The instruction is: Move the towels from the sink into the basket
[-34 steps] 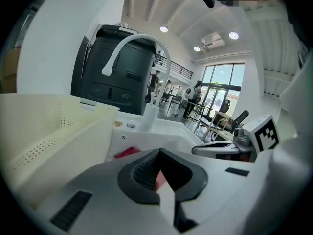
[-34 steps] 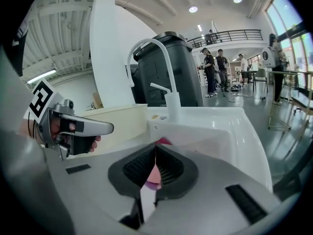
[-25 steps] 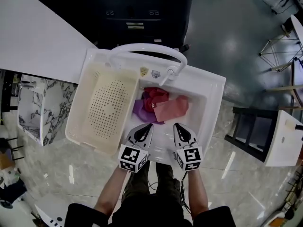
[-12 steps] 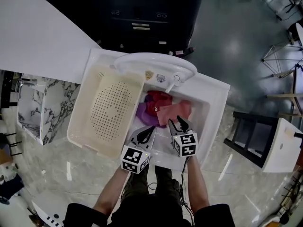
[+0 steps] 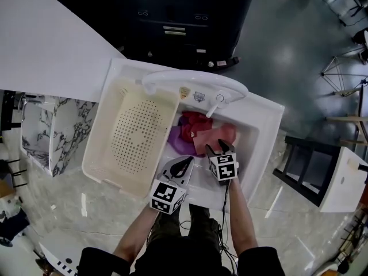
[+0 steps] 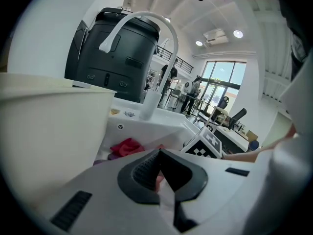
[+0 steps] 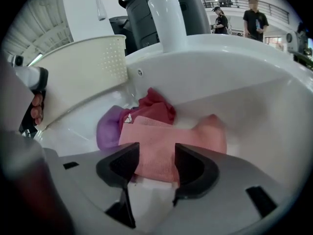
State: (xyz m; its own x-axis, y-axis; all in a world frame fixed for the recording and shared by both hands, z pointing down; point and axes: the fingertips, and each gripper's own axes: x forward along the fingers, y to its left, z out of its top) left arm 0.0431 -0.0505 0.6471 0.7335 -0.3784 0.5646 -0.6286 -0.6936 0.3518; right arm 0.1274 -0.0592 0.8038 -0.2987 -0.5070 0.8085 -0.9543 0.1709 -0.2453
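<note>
We are hovering the right gripper (image 5: 217, 148), fingers (image 7: 122, 165) just opened wide and empty, in the white sink (image 5: 263, 118), targeting the near edge of the limp pink cloth towel (image 7: 195, 136).

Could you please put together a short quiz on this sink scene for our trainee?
1. True or false: the basket already holds a towel.
2. How many towels lie in the sink?
3. Fill in: the right gripper points its open jaws at the ____ towel.
Key: 1. False, it is empty. 2. Three: pink towel, red towel, purple towel. 3. Pink. The jaws have just been opening and grip nothing yet.
</note>
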